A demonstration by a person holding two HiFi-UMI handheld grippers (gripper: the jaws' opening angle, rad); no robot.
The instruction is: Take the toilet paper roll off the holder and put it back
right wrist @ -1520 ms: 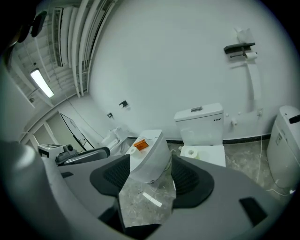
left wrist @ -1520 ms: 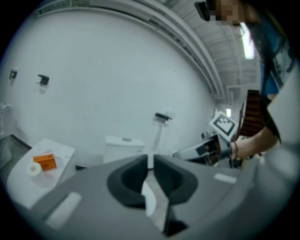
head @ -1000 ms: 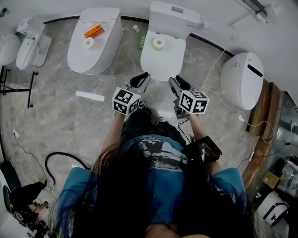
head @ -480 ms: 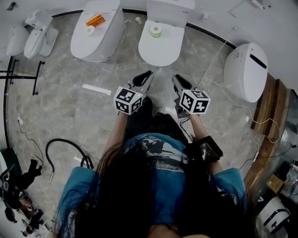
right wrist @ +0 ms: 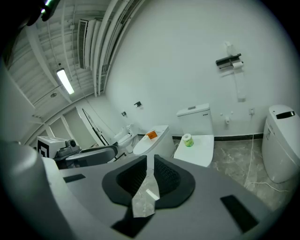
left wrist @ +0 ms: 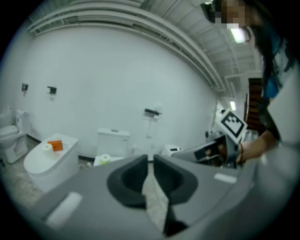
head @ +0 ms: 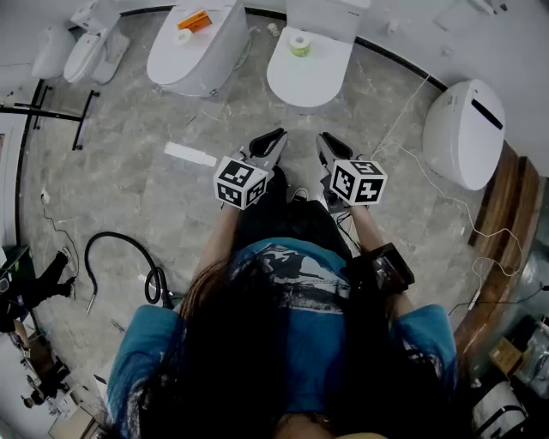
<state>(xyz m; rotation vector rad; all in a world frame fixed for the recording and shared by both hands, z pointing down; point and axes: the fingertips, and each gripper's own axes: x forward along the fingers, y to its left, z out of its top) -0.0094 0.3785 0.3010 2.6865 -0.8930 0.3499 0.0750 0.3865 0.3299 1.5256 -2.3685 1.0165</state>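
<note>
Head view, set against a second ago, has the row of toilets slid up toward the top edge, while our two claws keep their side-by-side place in front of our body. Nearest us, the left claw (left wrist: 149,160) is drawn in to a thin slit with nothing in it. The right claw (right wrist: 150,160) has narrowed to the same slit, also empty. Both hang over the floor (head: 129,189). There a black hose (head: 111,257) loops to our left, a white strip (head: 190,154) lies ahead of the left claw, and a thin cable (head: 403,116) trails on the right. Farther on, the middle toilet (head: 296,81) stands straight ahead with a greenish roll (head: 299,45) on its lid. The left toilet (head: 193,56) carries an orange box (head: 195,19), and the right toilet (head: 467,133) sits near a wooden panel (head: 506,214). Farthest, on the wall (right wrist: 178,56) above and right of the middle toilet, the holder (right wrist: 228,60) carries the toilet paper roll (right wrist: 238,66), well apart from both claws. Bare floor lies between us and the middle toilet.
</note>
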